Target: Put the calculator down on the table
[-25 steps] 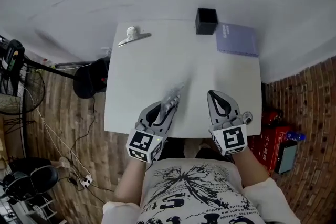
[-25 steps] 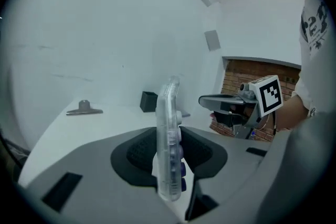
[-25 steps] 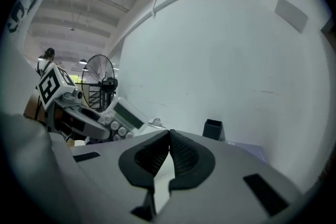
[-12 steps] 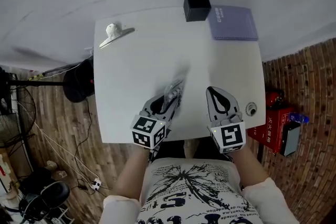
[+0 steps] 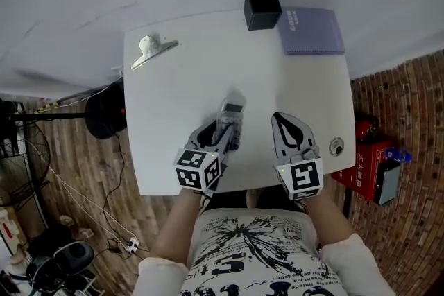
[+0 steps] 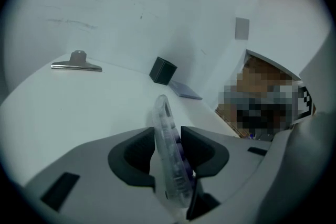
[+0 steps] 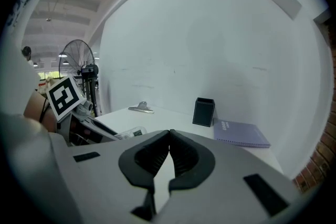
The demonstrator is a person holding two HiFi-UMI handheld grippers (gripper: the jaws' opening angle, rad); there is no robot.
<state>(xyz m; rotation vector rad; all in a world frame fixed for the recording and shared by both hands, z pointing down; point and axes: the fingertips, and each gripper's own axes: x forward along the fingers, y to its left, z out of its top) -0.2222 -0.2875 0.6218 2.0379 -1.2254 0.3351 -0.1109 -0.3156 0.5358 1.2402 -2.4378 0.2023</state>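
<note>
The calculator (image 5: 231, 109), a slim clear-cased one with a small display, rests on the white table (image 5: 173, 93) near its front edge, between the fingers of my left gripper (image 5: 221, 129). In the left gripper view it stands edge-on (image 6: 167, 155) between the two dark pads, leaning a little, and the left gripper (image 6: 167, 131) is opening its jaws around it, the pads no longer squeezing. My right gripper (image 5: 278, 118) lies beside it on the right, its pads (image 7: 169, 134) pressed together on nothing.
A black square pen holder (image 5: 262, 8) and a purple notebook (image 5: 311, 30) sit at the table's far right corner. A metal binder clip (image 5: 152, 50) lies at the far left. A small round metal piece (image 5: 336, 146) sits by the right edge. A fan (image 7: 79, 71) stands to the left.
Both grippers have sunk toward the table. The calculator has gone from standing edge-up in the left jaws to lying with its display showing, and the left jaws have spread.
</note>
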